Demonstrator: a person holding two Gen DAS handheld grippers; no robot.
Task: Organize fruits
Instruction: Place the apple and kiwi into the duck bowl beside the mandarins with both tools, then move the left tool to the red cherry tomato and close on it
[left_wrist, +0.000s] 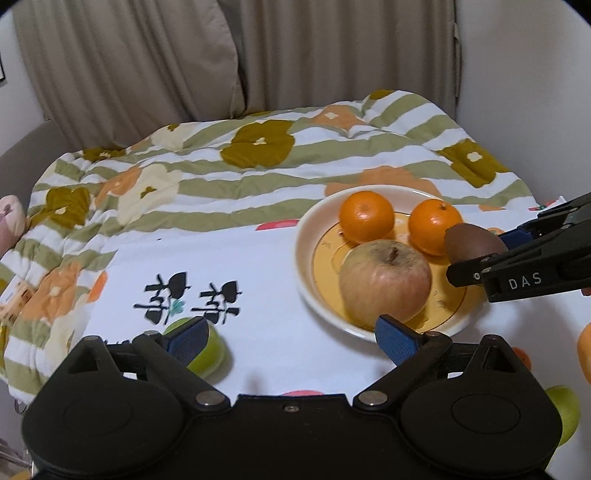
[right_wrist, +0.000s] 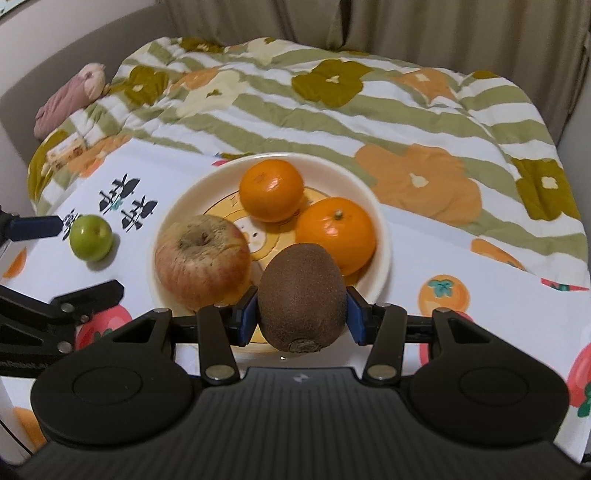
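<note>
Pinching the brown kiwi (right_wrist: 302, 295) by its sides, the right gripper (right_wrist: 301, 314) holds it over the plate's (right_wrist: 382, 236) 6 o'clock edge, long way pointing toward the camera; the left gripper (left_wrist: 291, 338) is spread wide beside a green fruit (left_wrist: 208, 350).

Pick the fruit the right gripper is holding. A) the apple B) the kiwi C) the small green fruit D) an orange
B: in the right wrist view the right gripper has its blue pads pressed on both sides of the brown kiwi, above the near rim of the plate, while the apple and both oranges sit in the plate and the small green fruit lies on the cloth.
</note>
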